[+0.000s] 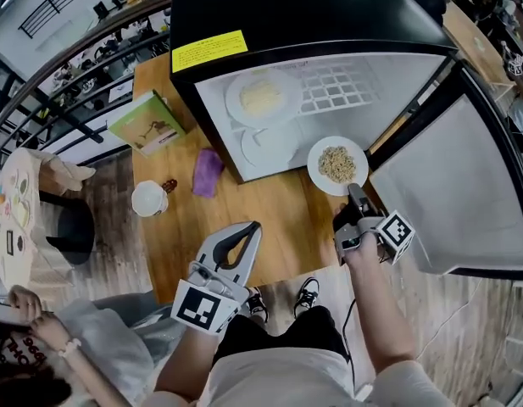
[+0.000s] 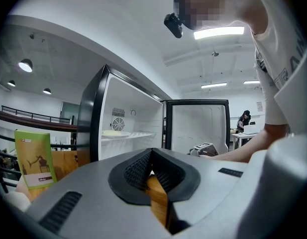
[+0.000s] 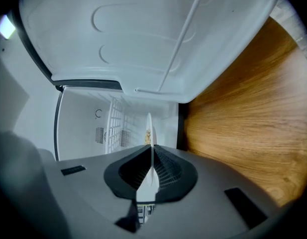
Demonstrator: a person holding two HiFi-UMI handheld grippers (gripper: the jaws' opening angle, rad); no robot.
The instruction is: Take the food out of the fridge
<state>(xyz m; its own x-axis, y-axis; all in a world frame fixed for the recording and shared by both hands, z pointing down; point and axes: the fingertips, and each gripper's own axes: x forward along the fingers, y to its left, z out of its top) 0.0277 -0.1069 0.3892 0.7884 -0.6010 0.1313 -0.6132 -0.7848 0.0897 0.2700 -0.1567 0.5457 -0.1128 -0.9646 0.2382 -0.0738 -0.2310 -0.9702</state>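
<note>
Centre-right in the head view, the right gripper (image 1: pixel 355 193) grips the near rim of a plate of grains (image 1: pixel 337 164) at the fridge (image 1: pixel 312 24) mouth; a second plate of pale food (image 1: pixel 261 97) sits deeper, upper centre. Left gripper view: the left gripper (image 2: pixel 152 151) has fingers together over the bench (image 2: pixel 158 198). Right gripper view: fingers (image 3: pixel 168 171) pinch that plate edge-on.

Head view steeply down over the open fridge (image 1: pixel 312 7); both gripper views (close behind their jaws) near-level toward it
</note>
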